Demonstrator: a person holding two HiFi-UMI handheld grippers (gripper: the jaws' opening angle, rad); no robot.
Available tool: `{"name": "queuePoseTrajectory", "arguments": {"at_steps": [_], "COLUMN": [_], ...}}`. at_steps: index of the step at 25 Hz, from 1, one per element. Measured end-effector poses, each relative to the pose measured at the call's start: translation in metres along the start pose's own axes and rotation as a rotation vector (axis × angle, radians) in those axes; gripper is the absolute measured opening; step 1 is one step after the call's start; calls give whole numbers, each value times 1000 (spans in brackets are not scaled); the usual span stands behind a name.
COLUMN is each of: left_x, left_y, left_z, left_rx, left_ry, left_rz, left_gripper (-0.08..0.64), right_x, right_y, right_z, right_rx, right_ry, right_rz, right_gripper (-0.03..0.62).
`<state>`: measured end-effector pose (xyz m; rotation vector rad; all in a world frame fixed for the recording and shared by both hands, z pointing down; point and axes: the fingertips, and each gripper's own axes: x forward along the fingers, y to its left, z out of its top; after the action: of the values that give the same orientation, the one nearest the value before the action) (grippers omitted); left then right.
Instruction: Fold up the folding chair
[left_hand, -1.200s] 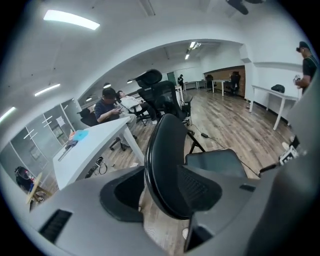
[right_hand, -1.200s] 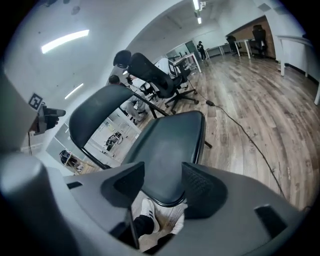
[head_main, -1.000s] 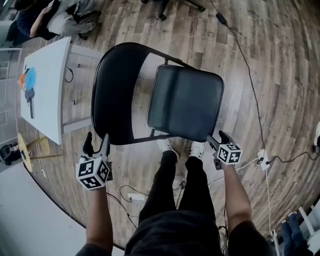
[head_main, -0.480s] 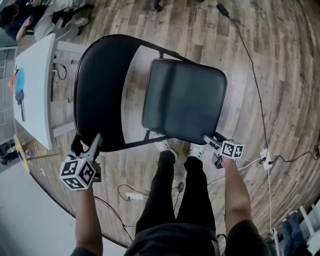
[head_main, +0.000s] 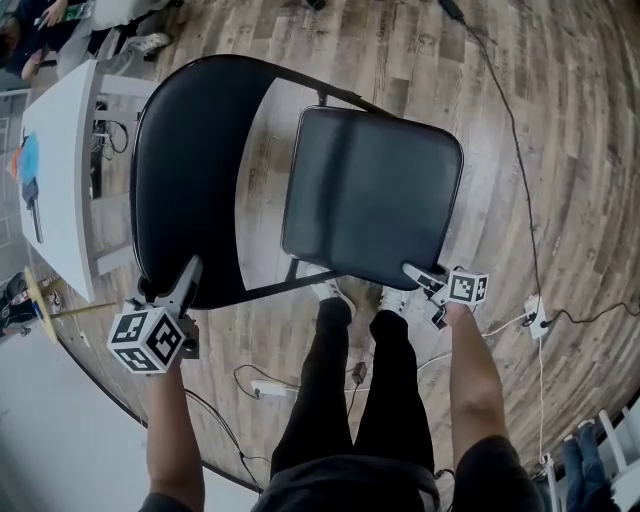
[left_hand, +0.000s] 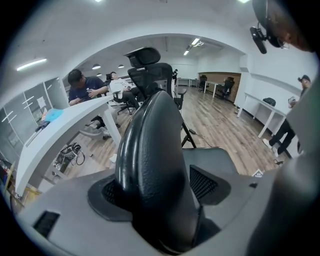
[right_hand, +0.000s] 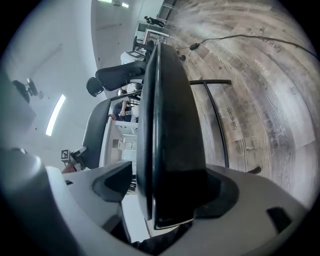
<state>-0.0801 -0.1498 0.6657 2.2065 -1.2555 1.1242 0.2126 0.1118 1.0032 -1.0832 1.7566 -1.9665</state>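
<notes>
The black folding chair stands unfolded on the wood floor below me, with its curved backrest (head_main: 185, 170) at left and its padded seat (head_main: 370, 195) at right. My left gripper (head_main: 165, 288) straddles the near corner of the backrest (left_hand: 150, 150). The left gripper (left_hand: 160, 190) is open, and a gap shows beside its right pad (left_hand: 202, 182). My right gripper (head_main: 425, 279) sits over the near corner of the seat (right_hand: 170, 125). The right gripper (right_hand: 167, 192) is also open, its left pad (right_hand: 112, 182) clear of the seat edge.
A white table (head_main: 55, 170) stands close to the left of the chair. Seated people (head_main: 30, 30) are beyond it. A power strip (head_main: 533, 317) and cables lie on the floor at right. The holder's legs (head_main: 350, 380) stand just behind the chair. An office chair (left_hand: 150, 62) is further off.
Both grippers have sunk and pushed further onto the chair's edges. The left one shifted left along the backrest, and the right one rolled at the seat corner.
</notes>
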Motion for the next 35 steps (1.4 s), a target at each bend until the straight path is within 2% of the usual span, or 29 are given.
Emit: {"name": "queuePoseTrajectory", "arguments": {"at_steps": [3, 7, 14, 19, 24, 35], "left_x": [0, 0, -10, -21, -36, -79], "left_y": [0, 3, 4, -7, -19, -6], "left_z": [0, -2, 8, 11, 22, 54], "left_rx": [-11, -7, -6, -44, -48, -109], "left_ry": [-7, -3, -12, -9, -27, -66], "left_rz": [1, 5, 7, -19, -22, -40], "left_gripper": [359, 359, 348, 326, 305, 277], "right_x": [0, -1, -3, -5, -6, 10], "right_y": [4, 10, 21, 50, 91, 190], "right_z": [0, -3, 2, 4, 8, -3], "right_rx": [28, 20, -35, -35, -48, -76], "right_ry": [11, 34, 26, 53, 70, 92], "right_rz": [33, 56, 65, 86, 125, 176], "right_gripper": [394, 394, 394, 394, 394, 394]}}
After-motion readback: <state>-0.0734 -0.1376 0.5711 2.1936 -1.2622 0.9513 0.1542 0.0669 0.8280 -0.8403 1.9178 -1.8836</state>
